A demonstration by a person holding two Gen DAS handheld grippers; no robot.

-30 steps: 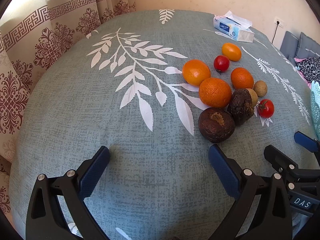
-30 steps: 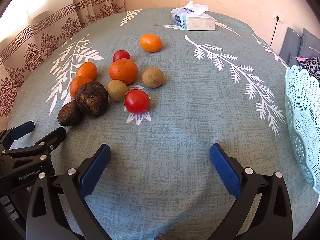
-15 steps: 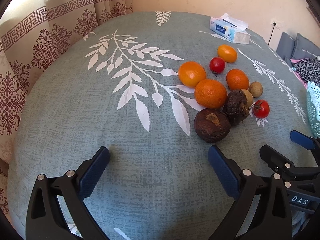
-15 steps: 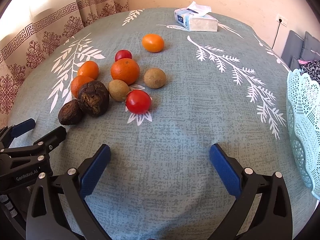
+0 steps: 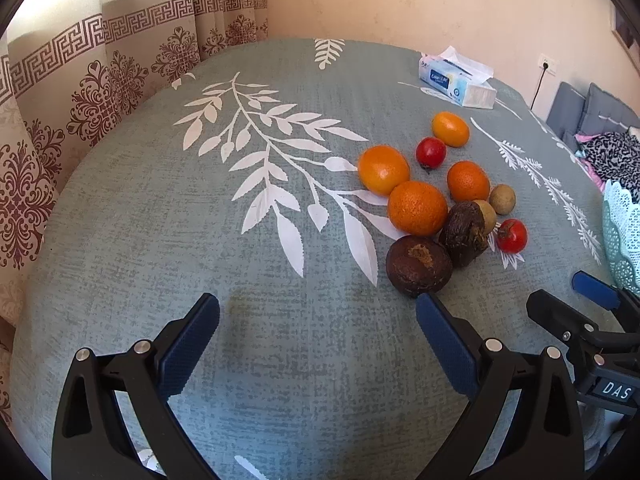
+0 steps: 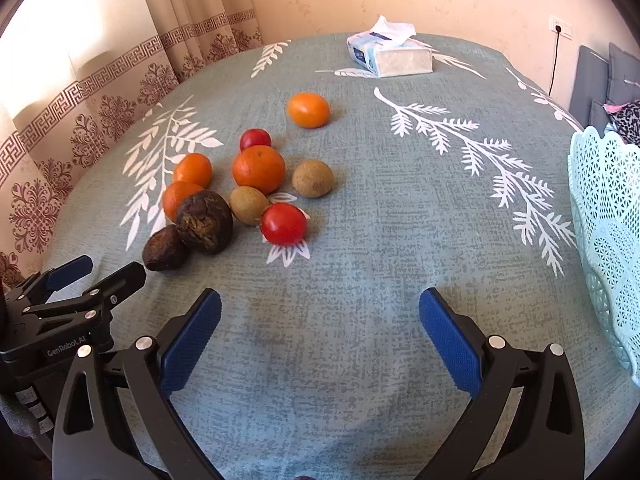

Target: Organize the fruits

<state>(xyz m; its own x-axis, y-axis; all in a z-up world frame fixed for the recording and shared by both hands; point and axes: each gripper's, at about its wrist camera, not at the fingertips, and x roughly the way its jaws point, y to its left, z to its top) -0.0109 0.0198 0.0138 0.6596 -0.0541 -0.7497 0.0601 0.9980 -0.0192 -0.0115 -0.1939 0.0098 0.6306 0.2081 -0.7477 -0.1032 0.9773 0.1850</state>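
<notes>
A cluster of fruit lies on the grey-green leaf-patterned tablecloth (image 5: pixel 200 240): several oranges (image 5: pixel 417 208) (image 6: pixel 258 169), two red tomatoes (image 6: pixel 283 224) (image 5: pixel 512 235), two brown kiwis (image 6: pixel 313 178), and two dark wrinkled fruits (image 5: pixel 419 265) (image 6: pixel 204 221). A pale turquoise lattice basket (image 6: pixel 608 240) stands at the right edge. My left gripper (image 5: pixel 318 334) is open and empty, just short of the nearest dark fruit. My right gripper (image 6: pixel 320 330) is open and empty, in front of the red tomato. Each gripper shows in the other's view (image 5: pixel 576 304) (image 6: pixel 92 276).
A tissue box (image 6: pixel 390 54) lies at the far side of the table. Patterned curtains (image 5: pixel 80 80) hang at the left. Grey cushions and a wall socket (image 6: pixel 558 26) are at the far right.
Both grippers have pulled back and tilted up slightly, so the fruit sits a little farther off in both views. Both stay open. No fruit has moved.
</notes>
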